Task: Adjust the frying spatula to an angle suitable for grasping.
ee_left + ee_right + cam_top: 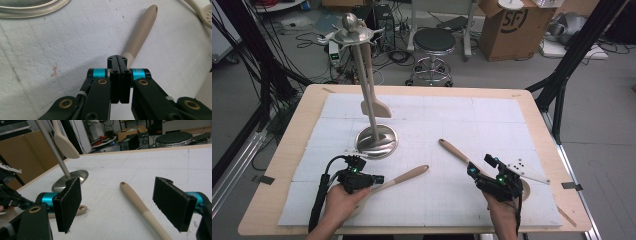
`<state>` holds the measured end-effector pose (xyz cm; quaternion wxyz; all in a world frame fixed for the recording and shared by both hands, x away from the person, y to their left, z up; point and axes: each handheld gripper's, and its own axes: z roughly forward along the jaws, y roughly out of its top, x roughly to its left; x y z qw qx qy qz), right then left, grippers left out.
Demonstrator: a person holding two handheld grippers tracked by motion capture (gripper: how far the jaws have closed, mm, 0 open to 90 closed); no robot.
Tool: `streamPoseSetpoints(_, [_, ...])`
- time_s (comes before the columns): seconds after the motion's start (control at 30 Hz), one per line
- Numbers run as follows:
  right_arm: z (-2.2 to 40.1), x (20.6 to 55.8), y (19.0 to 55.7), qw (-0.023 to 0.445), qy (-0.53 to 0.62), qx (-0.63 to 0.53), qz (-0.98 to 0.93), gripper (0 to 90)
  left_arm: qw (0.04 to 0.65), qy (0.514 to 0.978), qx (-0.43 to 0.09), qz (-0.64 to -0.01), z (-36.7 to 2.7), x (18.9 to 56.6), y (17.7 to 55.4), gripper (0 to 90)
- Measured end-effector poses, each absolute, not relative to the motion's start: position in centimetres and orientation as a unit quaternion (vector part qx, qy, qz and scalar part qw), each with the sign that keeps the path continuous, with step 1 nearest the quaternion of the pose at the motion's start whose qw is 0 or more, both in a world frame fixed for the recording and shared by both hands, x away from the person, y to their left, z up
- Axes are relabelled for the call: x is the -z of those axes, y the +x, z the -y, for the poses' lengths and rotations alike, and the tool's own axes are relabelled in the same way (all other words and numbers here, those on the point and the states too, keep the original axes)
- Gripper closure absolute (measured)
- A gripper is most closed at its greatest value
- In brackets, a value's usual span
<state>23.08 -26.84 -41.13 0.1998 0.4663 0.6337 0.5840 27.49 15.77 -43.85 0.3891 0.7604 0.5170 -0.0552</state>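
Observation:
A beige-handled utensil (404, 176) lies slanted on the white mat. My left gripper (378, 178) sits low over its lower end, jaws shut. In the left gripper view my left gripper (117, 60) shows its pads pressed flat together, and the handle (141, 32) runs out from under the tips. A second utensil (455, 150) lies to the right. My right gripper (482, 166) is open beside its handle. In the right gripper view my right gripper (118, 191) stands wide, with that handle (140, 203) on the mat between the jaws, untouched.
A metal utensil stand (376, 140) stands left of centre on the mat (452, 115), with a beige spatula (373, 102) hanging from its top. A stool (433, 42) and a cardboard box (512, 27) are on the floor beyond the table.

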Motion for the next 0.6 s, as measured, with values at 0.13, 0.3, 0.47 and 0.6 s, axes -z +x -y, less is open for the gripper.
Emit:
streamPoseSetpoints(0.13, [26.68,41.15,23.1,0.199,0.466,-0.583,-0.635,22.4,0.391,0.76,0.065,-0.515,-16.11,43.79,27.48,84.8])
streamPoseSetpoints(0.3, [26.69,41.18,23.12,0.2,0.466,-0.583,-0.635,22.4,0.391,0.761,0.074,-0.512,-16.18,43.79,27.25,76.5])
streamPoseSetpoints(0.47, [26.66,41.22,23.17,0.201,0.463,-0.583,-0.636,22.4,0.38,0.769,0.072,-0.509,-16.29,43.9,27.16,71.6])
streamPoseSetpoints(0.6, [26.67,41.21,23.14,0.2,0.465,-0.583,-0.635,22.4,0.373,0.777,0.066,-0.503,-16.1,44.02,26.97,69.6])
